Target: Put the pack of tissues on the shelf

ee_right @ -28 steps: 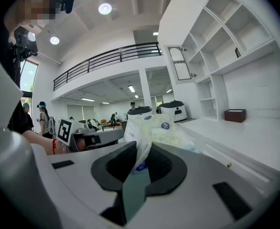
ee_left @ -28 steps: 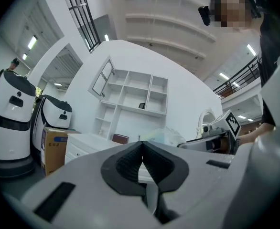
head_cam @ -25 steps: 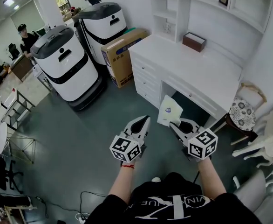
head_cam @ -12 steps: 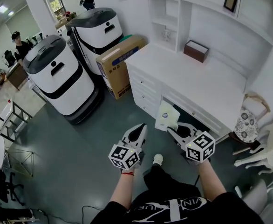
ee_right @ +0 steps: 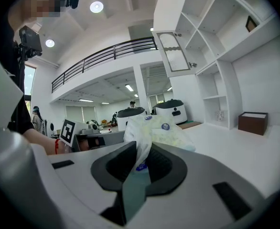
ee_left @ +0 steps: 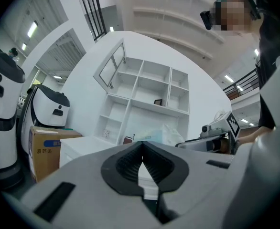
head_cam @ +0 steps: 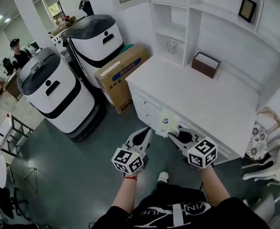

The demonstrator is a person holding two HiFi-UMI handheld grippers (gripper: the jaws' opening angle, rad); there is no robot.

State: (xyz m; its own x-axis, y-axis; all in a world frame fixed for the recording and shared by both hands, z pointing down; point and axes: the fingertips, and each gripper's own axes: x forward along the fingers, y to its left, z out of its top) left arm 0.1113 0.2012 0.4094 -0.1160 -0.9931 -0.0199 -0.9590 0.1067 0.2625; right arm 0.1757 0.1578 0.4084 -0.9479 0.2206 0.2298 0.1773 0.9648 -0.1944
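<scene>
The pack of tissues, pale and soft with a blue round label, is pinched by its lower edge in my right gripper, which is shut on it. In the right gripper view the pack stands up out of the right gripper with the white desk behind it. My left gripper is beside it on the left, jaws closed together on nothing. The pack also shows in the left gripper view, off to the right. The white shelf unit rises over the desk ahead.
A brown box sits on the desk near the shelf unit. Two white robots and a cardboard carton stand left of the desk. A chair is at the right. A person stands far back left.
Both grippers and the tissue pack have come forward to the desk's front edge. The desk and shelf unit now lie closer in the head view; the pack stays held.
</scene>
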